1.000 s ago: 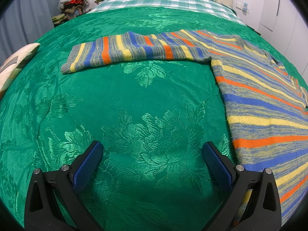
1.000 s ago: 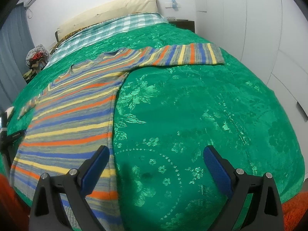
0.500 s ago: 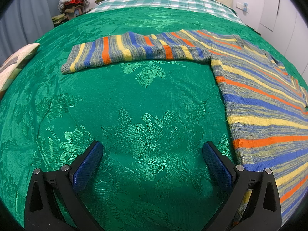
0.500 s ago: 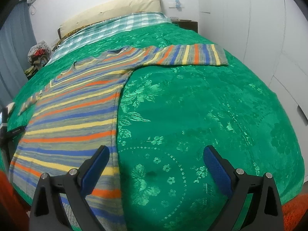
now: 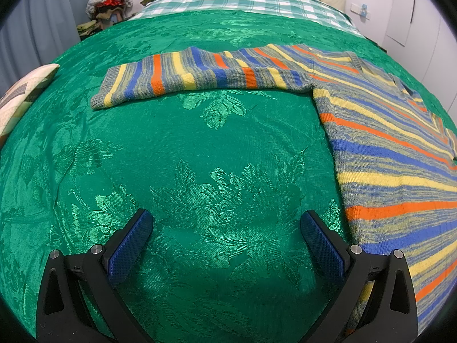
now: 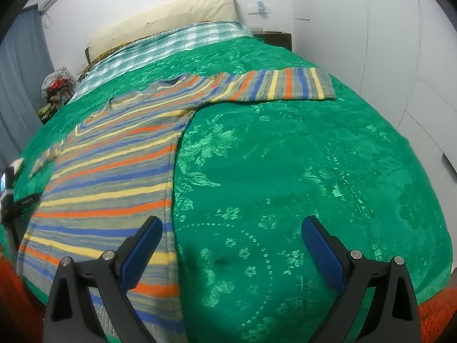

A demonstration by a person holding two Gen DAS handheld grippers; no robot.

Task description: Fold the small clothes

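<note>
A: Where's the striped sweater (image 5: 394, 154)?

B: Flat on the green bedspread (image 5: 200, 157), both sleeves straight out sideways, body running lengthwise toward the near edge.

A: And the tools?

B: Left gripper (image 5: 225, 243) has its jaws wide apart, empty, over bare cloth; the body edge lies at its three o'clock, the left sleeve (image 5: 200, 77) at twelve. Right gripper (image 6: 231, 245) is spread too, holding nothing; the hem sits under its left finger, the right sleeve (image 6: 285, 85) at one o'clock.

A: Nearer arm?

B: Each likely takes the sleeve on its own side.
</note>
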